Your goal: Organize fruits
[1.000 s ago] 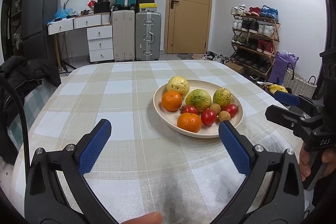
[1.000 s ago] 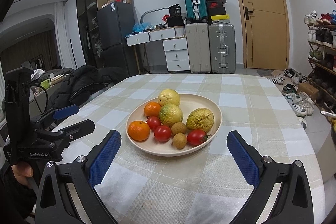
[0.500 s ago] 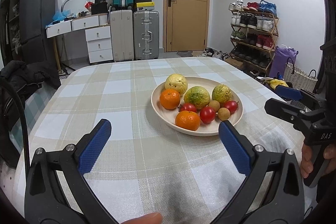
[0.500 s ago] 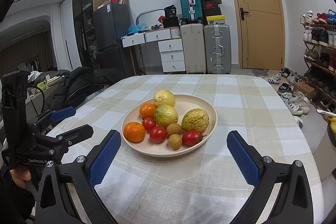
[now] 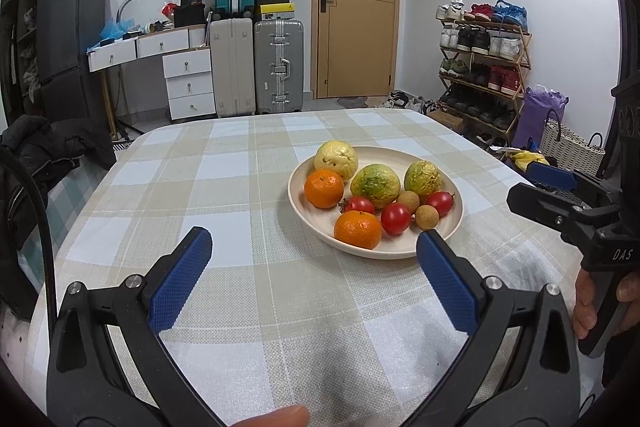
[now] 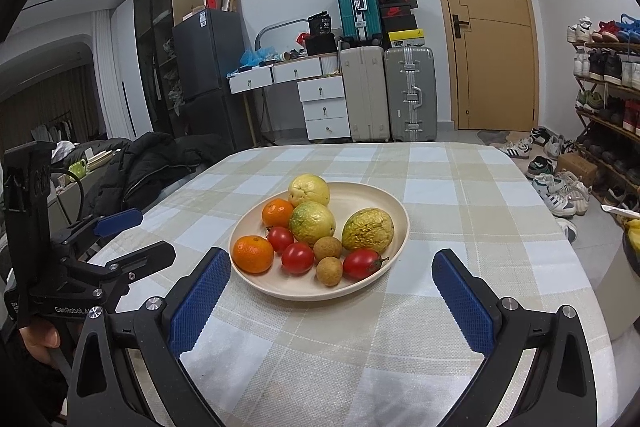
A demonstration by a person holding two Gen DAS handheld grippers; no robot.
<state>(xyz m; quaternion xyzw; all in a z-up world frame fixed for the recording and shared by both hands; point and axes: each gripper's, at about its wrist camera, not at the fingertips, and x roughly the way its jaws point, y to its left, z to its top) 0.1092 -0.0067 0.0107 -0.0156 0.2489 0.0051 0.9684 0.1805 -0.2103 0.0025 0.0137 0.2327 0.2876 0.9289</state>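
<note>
In the right wrist view, going left to right, the left tool hangs at the left edge, then the plate sits mid-frame on the checked bench, every fruit on it, the right tool gaping empty below. That fits fruit already gathered or fruit awaiting sorting. Only the left wrist view shows the left tool's wide, empty spread; the right tool sits at its right edge.

In the left wrist view the right gripper is cut by the right edge, and its hand shows only in part. The basket stands half behind it. Labels on the shoe boxes are too small to read.
</note>
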